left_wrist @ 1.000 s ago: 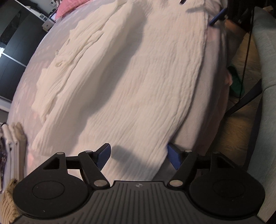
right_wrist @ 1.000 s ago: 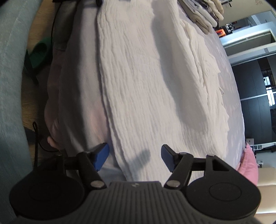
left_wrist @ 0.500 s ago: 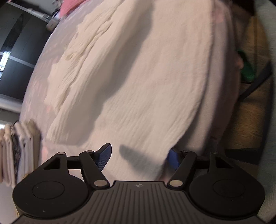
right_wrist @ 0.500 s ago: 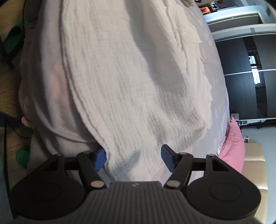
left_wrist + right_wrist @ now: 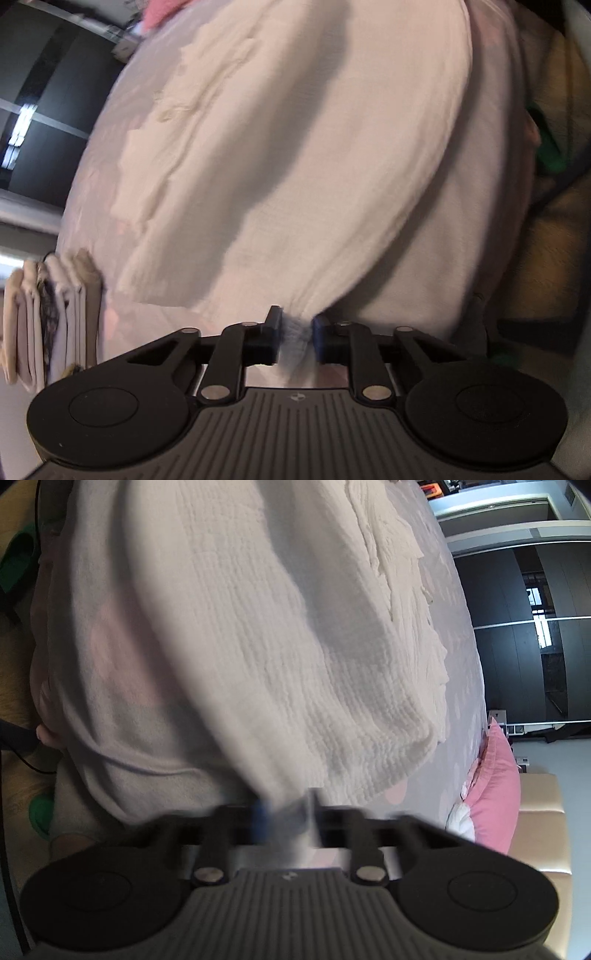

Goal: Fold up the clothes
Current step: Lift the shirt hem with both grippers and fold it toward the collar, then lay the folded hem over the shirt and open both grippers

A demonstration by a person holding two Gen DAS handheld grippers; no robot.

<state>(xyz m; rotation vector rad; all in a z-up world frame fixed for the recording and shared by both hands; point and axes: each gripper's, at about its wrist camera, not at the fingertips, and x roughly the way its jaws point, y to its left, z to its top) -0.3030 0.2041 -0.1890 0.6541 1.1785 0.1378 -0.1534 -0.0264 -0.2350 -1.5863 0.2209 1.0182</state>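
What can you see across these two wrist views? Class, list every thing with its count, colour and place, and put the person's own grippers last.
crinkled white cotton garment: one, white, spread flat across the bed, its near edge pinched by both grippers.
pale printed bedsheet: one, pale grey-pink, under the garment.
stack of folded clothes: one stack, beige, white and patterned, at the left edge of the left view.
pink pillow: one, pink, at the right of the right view.
green slippers: two, green, on the wooden floor beside the bed.
left gripper: one, black with blue pads, closing on the garment's edge.
right gripper: one, black with blue pads, blurred, closing on the garment's edge.
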